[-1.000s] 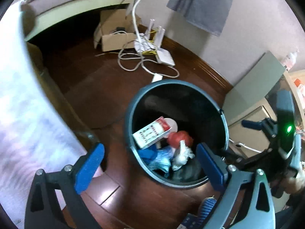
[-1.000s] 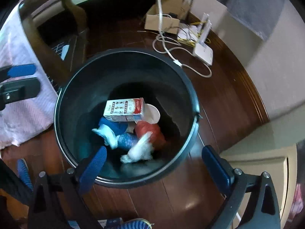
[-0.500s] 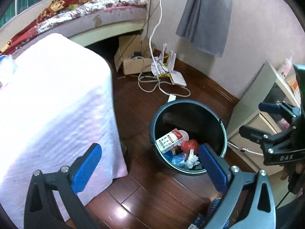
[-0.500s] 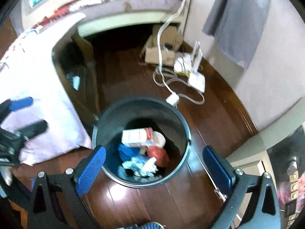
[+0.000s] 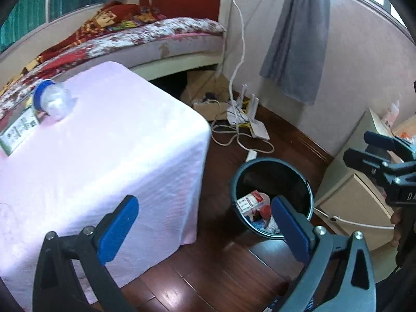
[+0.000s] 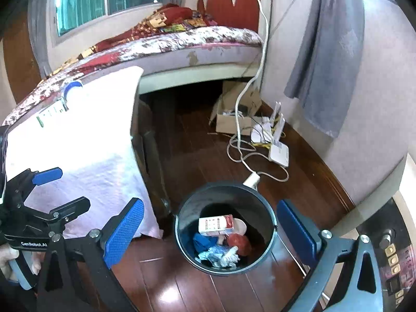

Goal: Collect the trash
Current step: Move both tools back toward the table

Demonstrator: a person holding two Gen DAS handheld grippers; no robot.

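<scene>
A dark round bin stands on the wood floor beside the table; it also shows in the right wrist view. Inside lie a red-and-white carton, a red wad and blue and white scraps. On the pink-clothed table lie a clear plastic bottle with a blue cap and a green-and-white box. My left gripper is open and empty, high above the floor. My right gripper is open and empty, above the bin.
A bed stands behind the table. A cardboard box, a white router and loose white cables lie on the floor by the wall. A grey cloth hangs there. A beige cabinet stands right of the bin.
Both grippers have risen and pulled back from the bin, which now looks much smaller. The table top, the bottle and the bed have come into view. Both stay open and empty.
</scene>
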